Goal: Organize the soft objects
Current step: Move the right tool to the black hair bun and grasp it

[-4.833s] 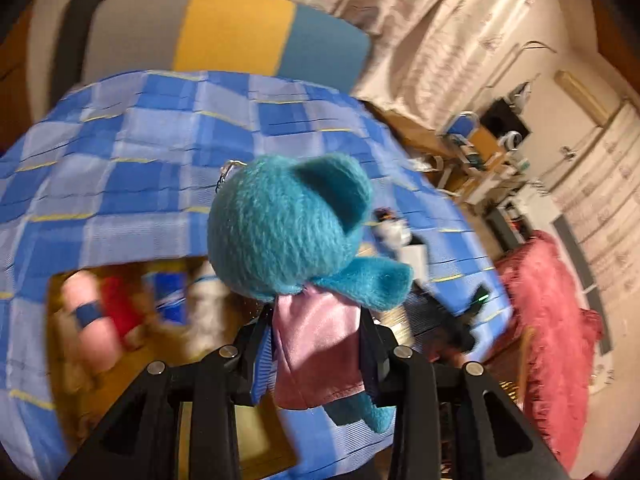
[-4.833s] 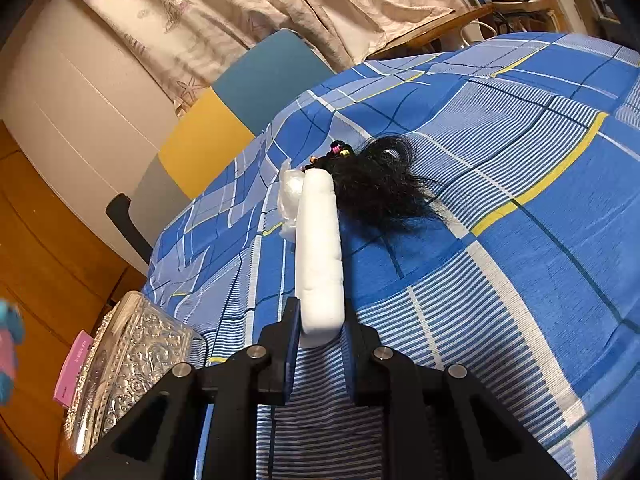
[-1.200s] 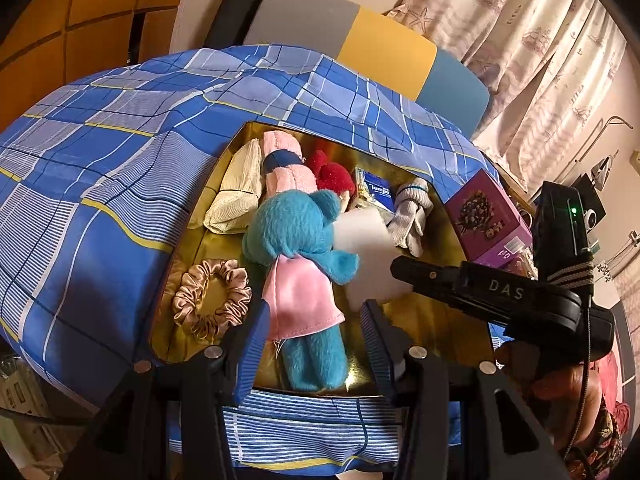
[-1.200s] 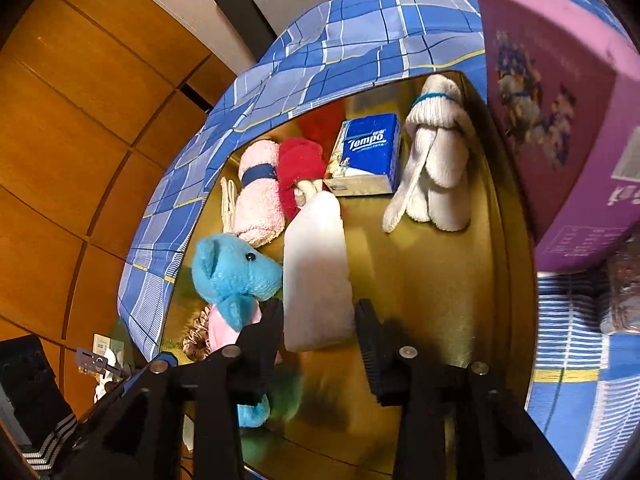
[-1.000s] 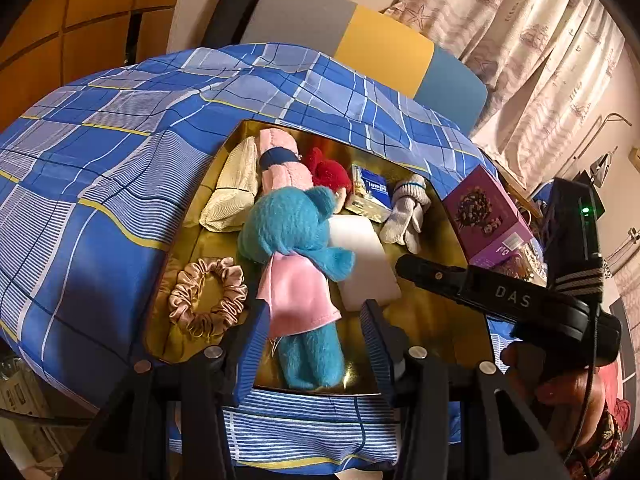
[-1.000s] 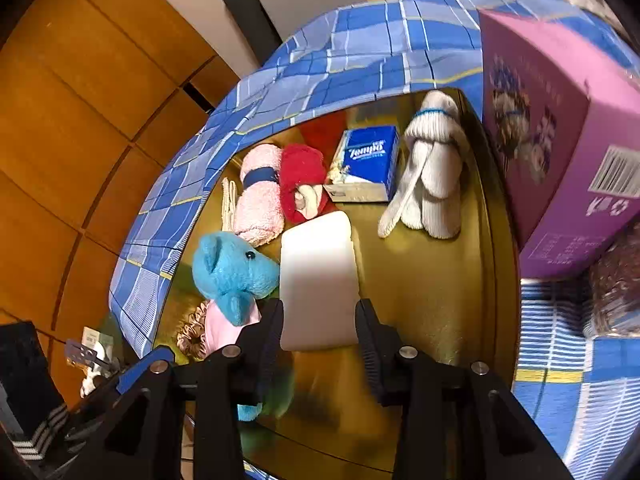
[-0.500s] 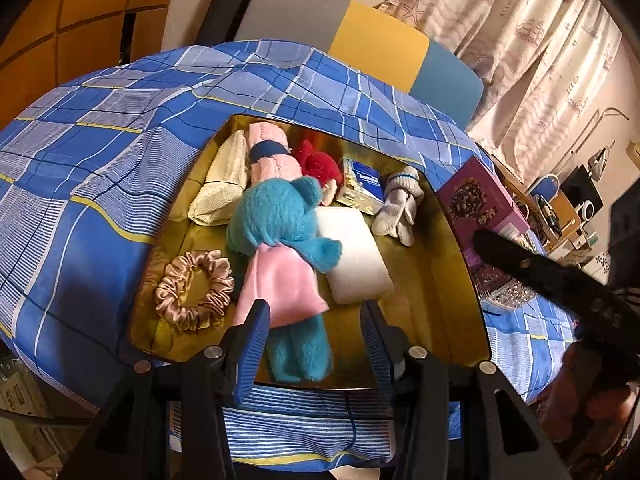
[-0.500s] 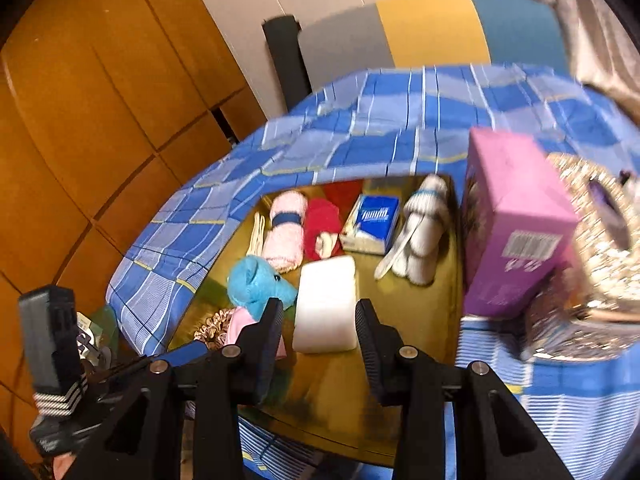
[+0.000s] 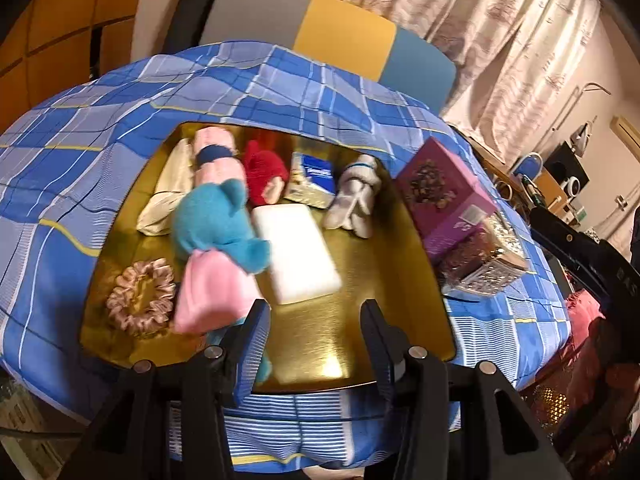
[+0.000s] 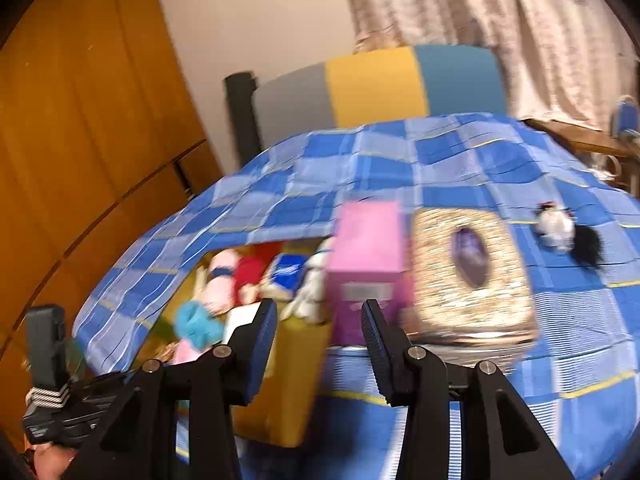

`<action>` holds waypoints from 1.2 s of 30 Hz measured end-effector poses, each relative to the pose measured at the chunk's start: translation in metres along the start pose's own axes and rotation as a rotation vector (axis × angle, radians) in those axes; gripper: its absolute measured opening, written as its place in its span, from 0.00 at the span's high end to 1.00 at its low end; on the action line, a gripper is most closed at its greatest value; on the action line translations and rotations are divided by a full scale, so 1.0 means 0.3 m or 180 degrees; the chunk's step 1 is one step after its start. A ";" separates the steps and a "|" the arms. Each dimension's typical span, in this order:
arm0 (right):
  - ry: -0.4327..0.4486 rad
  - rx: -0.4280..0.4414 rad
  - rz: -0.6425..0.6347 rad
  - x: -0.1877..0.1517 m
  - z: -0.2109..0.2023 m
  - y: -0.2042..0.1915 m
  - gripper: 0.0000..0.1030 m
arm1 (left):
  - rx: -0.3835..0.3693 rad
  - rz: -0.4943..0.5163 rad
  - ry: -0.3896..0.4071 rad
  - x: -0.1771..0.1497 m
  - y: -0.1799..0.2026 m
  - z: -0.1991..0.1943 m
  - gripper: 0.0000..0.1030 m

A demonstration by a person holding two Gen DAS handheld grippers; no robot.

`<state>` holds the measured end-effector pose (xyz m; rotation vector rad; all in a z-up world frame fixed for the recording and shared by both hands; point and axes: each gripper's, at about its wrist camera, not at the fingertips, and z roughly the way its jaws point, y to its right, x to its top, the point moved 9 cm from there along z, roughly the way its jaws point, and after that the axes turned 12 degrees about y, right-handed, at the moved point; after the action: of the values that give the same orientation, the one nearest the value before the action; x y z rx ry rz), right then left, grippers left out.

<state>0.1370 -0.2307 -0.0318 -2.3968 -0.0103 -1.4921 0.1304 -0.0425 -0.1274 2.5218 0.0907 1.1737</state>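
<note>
Since a second ago my right hand-held gripper [image 10: 319,330] has let go of the white foam pad [image 9: 296,252] and pulled up and away, so its view is now a blur across the blue checked cloth [image 10: 440,160]. Its jaws are opening, nothing between them. The pad lies flat in the gold tray [image 9: 360,288], touching the arm of the teal plush bear [image 9: 218,220] in its pink dress. Beyond them sit a rolled pink towel [image 9: 216,158], a red knitted toy [image 9: 264,170], a blue tissue pack [image 9: 314,178] and white socks [image 9: 356,196]; a pink satin scrunchie [image 9: 140,298] lies near the tray's left edge. My left hand-held gripper [image 9: 315,328] hovers over the tray's near side, jaws spread and empty. Right of the tray stand a purple box [image 9: 444,196] and a glittery tissue box [image 10: 468,276]. A black-haired doll [image 10: 564,232] lies farther off on the cloth.
</note>
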 end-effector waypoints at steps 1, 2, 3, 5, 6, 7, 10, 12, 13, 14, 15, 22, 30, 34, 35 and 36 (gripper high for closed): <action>0.0062 -0.0098 0.0013 0.017 -0.016 0.046 0.56 | -0.0019 0.0012 -0.0009 0.002 0.011 0.001 0.54; 0.0111 -0.0180 0.0025 0.029 -0.028 0.085 0.55 | -0.0037 0.0012 -0.0009 0.004 0.019 0.001 0.54; 0.0155 -0.0277 0.0035 0.041 -0.039 0.133 0.54 | -0.0054 0.0009 -0.0003 0.008 0.028 0.001 0.54; 0.0200 -0.0501 0.0067 0.057 -0.056 0.245 0.50 | -0.0066 0.0015 -0.0013 0.011 0.043 0.004 0.54; 0.0202 -0.0622 0.0097 0.060 -0.062 0.311 0.50 | -0.0082 0.0015 -0.0018 0.013 0.054 0.007 0.54; 0.0198 -0.0682 0.0114 0.057 -0.069 0.348 0.50 | -0.0097 0.0019 -0.0024 0.013 0.064 0.010 0.54; 0.0090 -0.0935 0.0239 0.032 -0.069 0.519 0.49 | -0.0138 0.0046 -0.0063 0.011 0.101 0.023 0.52; 0.0015 -0.1053 0.0293 0.003 -0.060 0.624 0.49 | -0.0169 0.0081 -0.0073 0.009 0.131 0.031 0.52; -0.0041 -0.1160 0.0279 -0.015 -0.048 0.685 0.49 | -0.0180 0.0097 -0.0076 0.008 0.141 0.035 0.52; -0.0077 -0.1203 0.0263 -0.029 -0.038 0.723 0.49 | -0.0207 0.0111 -0.0065 0.009 0.160 0.039 0.52; -0.0117 -0.1224 0.0252 -0.039 -0.025 0.761 0.49 | -0.0226 0.0123 -0.0057 0.010 0.172 0.041 0.52; -0.0351 -0.1221 0.0215 -0.016 0.154 0.969 0.49 | -0.0286 0.0166 0.0042 0.037 0.250 0.048 0.52; -0.0455 -0.1270 0.0161 0.136 0.494 1.137 0.49 | -0.0138 0.0142 0.0118 0.094 0.255 0.042 0.52; -0.0661 -0.1199 0.0351 0.097 0.583 1.151 0.49 | -0.0079 0.0095 0.0114 0.120 0.253 0.052 0.52; -0.0720 -0.0923 0.0469 0.077 0.595 1.104 0.49 | -0.0079 0.0088 0.0117 0.127 0.257 0.056 0.52; -0.0759 -0.0621 0.0599 0.067 0.594 1.054 0.49 | -0.0079 0.0086 0.0120 0.132 0.261 0.060 0.52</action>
<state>0.3560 -0.4863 -0.1692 -2.6319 0.3113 -1.1651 0.1627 -0.1128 -0.0821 2.4873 0.0513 1.2256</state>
